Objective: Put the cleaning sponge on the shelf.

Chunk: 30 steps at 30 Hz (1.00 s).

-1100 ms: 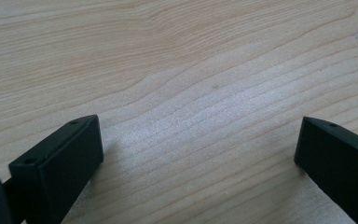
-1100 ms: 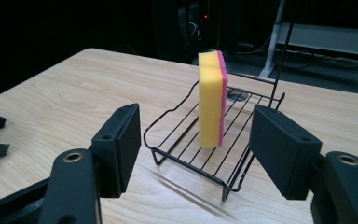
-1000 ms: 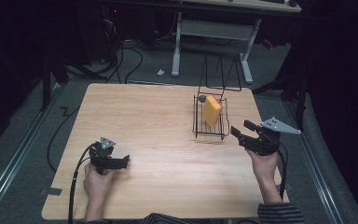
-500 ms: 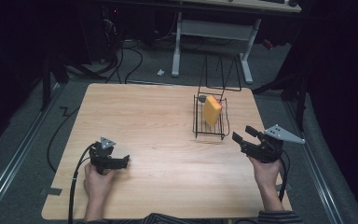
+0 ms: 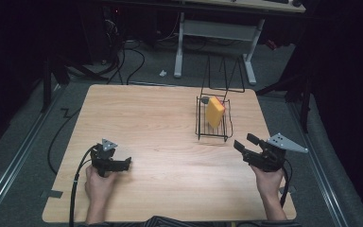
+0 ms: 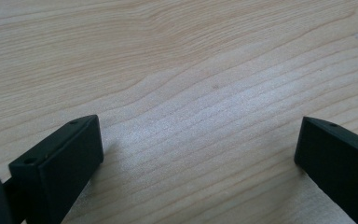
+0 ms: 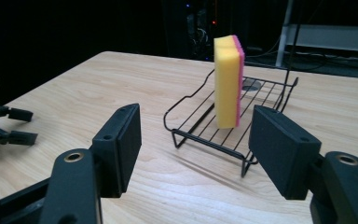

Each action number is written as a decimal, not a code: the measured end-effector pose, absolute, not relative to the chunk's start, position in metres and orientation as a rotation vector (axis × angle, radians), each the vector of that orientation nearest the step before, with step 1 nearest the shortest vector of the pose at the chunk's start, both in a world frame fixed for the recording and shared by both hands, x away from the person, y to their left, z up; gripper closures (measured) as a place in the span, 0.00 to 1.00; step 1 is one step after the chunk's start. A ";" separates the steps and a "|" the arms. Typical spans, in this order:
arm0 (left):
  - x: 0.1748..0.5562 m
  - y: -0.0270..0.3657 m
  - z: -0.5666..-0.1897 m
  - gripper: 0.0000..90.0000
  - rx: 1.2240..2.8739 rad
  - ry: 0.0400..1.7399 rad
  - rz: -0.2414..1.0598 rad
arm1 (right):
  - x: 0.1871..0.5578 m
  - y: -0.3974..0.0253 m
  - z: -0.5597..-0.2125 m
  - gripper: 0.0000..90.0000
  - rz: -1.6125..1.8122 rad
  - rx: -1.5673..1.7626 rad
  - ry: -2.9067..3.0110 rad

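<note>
Right gripper (image 5: 242, 143), lower right in the high view, gapes wide and empty near the rack (image 5: 213, 124) holding the sponge (image 5: 214, 111). Left gripper (image 5: 125, 162), lower left, is likewise spread, empty.

Wooden table (image 5: 160, 123), pale grain. Beyond its far edge, white desk frame (image 5: 217, 33) and black cables (image 5: 132, 56) on grey floor (image 5: 23, 142).

Both claws are black, each with two blocky, flat-faced jaws. The right claw (image 5: 242, 143) carries a grey three-cornered plate dotted with small holes; the left claw (image 5: 128, 162) has a smaller one. A black cable trails from each. Round screw holes mark the jaw tops. A striped garment shows at the bottom edge of the high view.
</note>
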<state>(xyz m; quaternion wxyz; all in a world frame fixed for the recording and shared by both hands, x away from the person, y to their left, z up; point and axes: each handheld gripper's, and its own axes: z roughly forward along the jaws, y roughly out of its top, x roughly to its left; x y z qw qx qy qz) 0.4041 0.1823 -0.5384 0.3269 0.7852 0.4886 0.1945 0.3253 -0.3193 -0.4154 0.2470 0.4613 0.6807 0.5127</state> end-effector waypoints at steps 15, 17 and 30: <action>0.404 0.182 -0.538 0.02 2.058 1.279 0.508 | 0.319 -0.312 -0.430 0.39 1.409 1.262 1.881; 0.404 0.182 -0.538 0.02 2.057 1.280 0.510 | 0.319 -0.311 -0.432 0.39 1.404 1.252 1.885; 0.404 0.182 -0.538 0.02 2.056 1.280 0.510 | 0.320 -0.302 -0.448 0.39 1.389 1.253 1.923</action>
